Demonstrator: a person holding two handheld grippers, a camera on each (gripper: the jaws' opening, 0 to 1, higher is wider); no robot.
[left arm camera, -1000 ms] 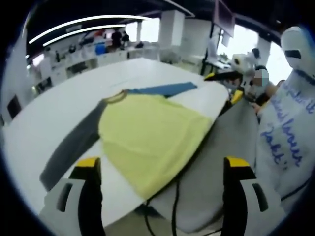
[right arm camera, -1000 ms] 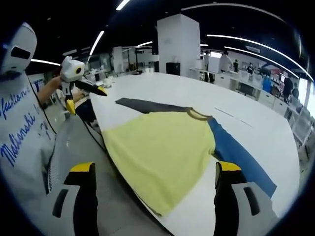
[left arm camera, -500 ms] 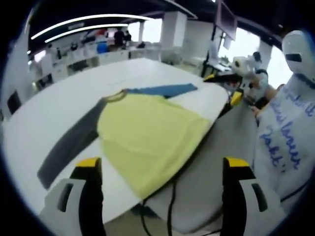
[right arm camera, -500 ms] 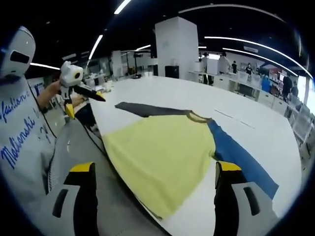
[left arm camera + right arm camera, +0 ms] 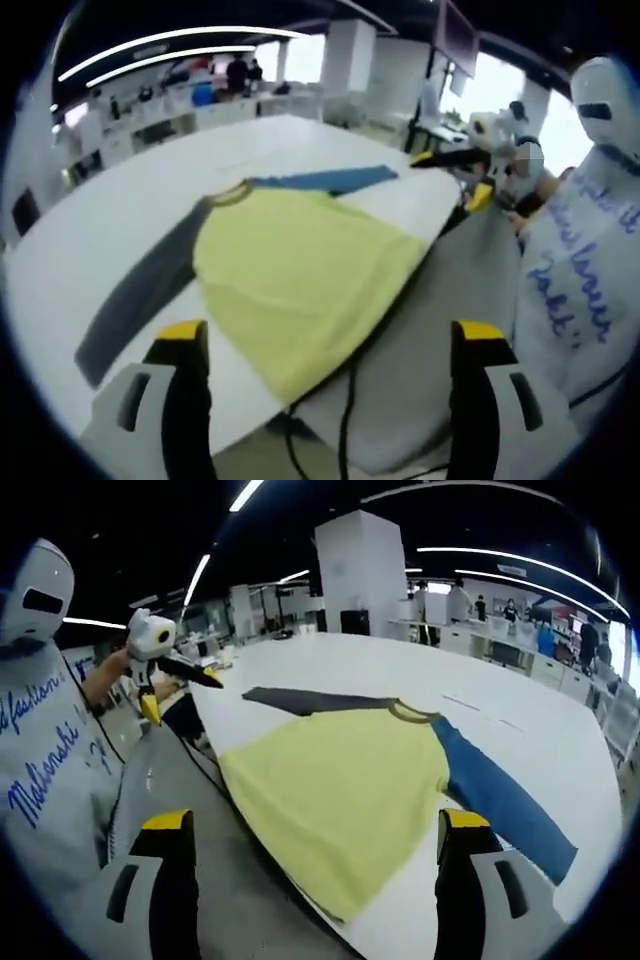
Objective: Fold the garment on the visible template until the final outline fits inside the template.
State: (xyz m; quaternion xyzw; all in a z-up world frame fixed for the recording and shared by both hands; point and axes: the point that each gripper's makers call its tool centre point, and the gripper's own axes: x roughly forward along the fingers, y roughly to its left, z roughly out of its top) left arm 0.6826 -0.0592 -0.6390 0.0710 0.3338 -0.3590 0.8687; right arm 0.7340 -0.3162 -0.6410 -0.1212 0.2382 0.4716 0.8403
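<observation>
The shirt (image 5: 300, 275) lies flat and unfolded on the big white table (image 5: 120, 200), yellow body hanging a bit over the near edge, one grey sleeve (image 5: 140, 305) and one blue sleeve (image 5: 325, 181) spread out to the sides. The left gripper (image 5: 325, 385) is held above the table edge, jaws wide apart, nothing in them. Same deal with the right gripper (image 5: 310, 870): jaws spread, empty, off the shirt. A person's grey printed top (image 5: 50, 770) is just beside the table.
</observation>
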